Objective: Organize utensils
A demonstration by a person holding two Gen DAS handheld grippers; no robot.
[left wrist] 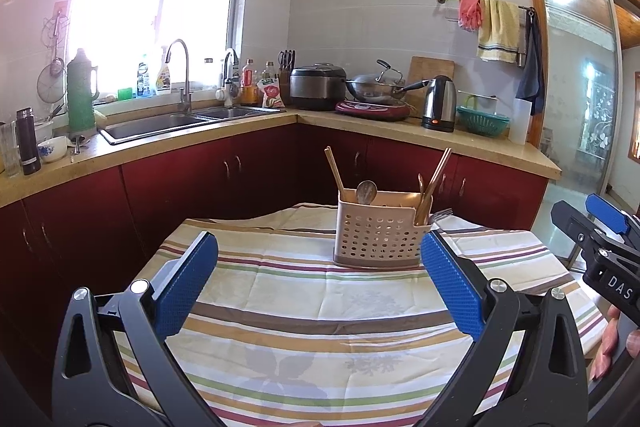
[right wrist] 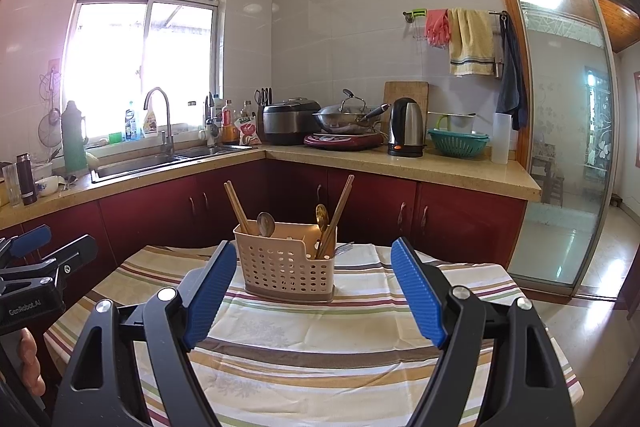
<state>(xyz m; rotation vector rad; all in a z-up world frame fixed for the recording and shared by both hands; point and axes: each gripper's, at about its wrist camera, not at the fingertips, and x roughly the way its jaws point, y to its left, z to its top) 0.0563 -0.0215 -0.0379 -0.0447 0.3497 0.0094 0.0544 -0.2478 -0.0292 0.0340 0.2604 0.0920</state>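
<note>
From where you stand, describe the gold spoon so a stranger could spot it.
Find the striped tablecloth and the beige perforated plastic utensil caddy on it. At the caddy's right end, beside brown wooden chopsticks, stands the gold metal spoon, bowl up; the other upright spoon is silvery.

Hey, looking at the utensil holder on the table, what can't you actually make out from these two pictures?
- Utensil holder: both views, its perforated wall hides the utensils' lower ends.
- Fork: both views, only its tines show behind the holder.
- Gold spoon: left wrist view, chopsticks partly cover it.
</note>
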